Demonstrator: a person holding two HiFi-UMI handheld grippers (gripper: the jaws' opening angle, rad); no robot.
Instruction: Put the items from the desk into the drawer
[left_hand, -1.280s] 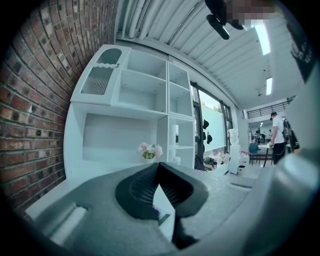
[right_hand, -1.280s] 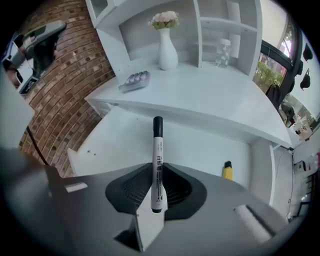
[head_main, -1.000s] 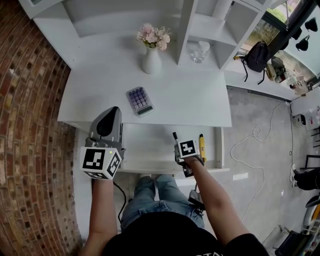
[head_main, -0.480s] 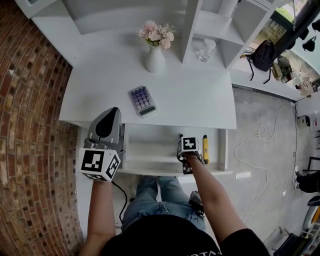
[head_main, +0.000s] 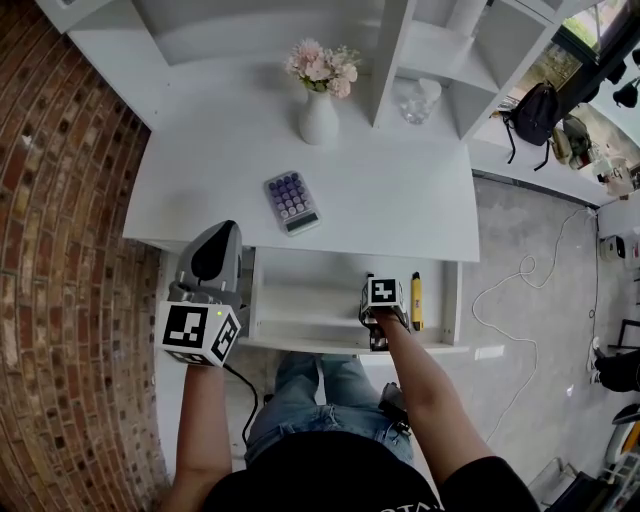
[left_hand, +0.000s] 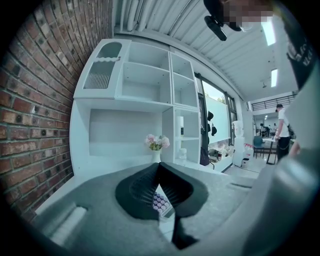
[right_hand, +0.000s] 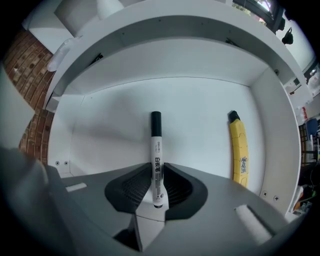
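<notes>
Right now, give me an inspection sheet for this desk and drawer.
Surface: white desk, drawer pulled open.
Job's things: calculator on desk; marker in the right tongs over the drawer; yellow utility knife lying in drawer.
Clutter: flower vase, glass jar at the back.
Grippers: left tongs shut, empty; right tongs shut on marker.
Cables: white cable on floor; black cable below left tongs.
Surroundings: brick wall, backpack.

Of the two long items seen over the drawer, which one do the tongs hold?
The white marker, clamped in the right tongs; the yellow cutter lies free beside it.
</notes>
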